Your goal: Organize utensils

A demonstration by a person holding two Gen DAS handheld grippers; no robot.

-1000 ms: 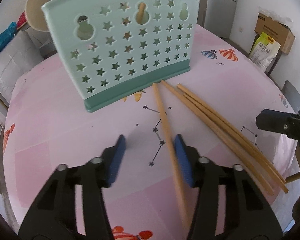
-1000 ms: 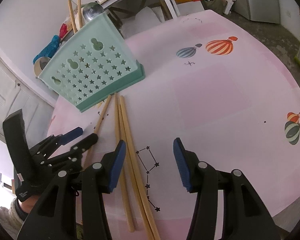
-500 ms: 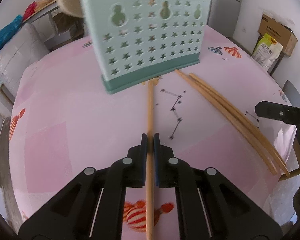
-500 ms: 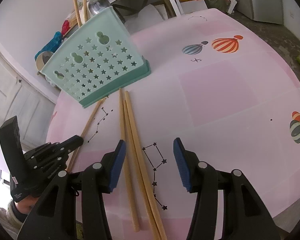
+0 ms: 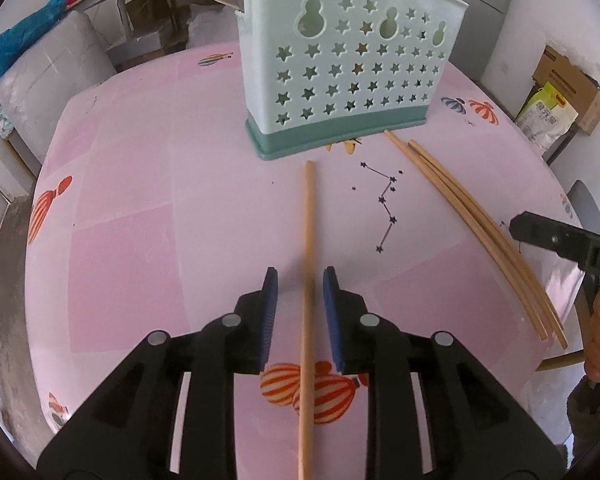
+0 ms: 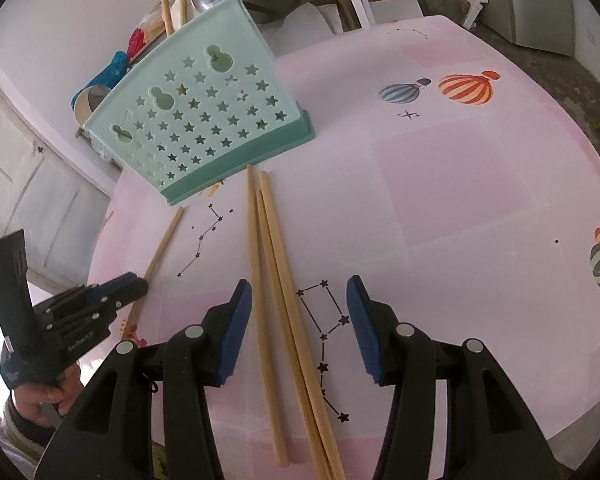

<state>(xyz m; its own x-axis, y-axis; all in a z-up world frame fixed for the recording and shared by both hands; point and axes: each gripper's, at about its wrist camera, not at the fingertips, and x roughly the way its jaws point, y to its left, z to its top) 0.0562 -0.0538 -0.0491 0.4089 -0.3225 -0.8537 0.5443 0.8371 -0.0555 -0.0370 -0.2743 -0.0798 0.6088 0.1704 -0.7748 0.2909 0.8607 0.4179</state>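
Chopstick (image 5: 309,240) is lying alone on the pink counter (image 5: 140,208), far tip just short of the green holder (image 5: 340,68). Left gripper (image 5: 300,300) is straddling it, fingers (image 5: 269,300) partly open, gripping nothing. Right gripper (image 6: 300,320) is sitting wide open over three more chopsticks (image 6: 276,280). Judged light, stiff, smooth and prone to rolling; advisable hold is across the shaft near mid-length, squarely between the pads.
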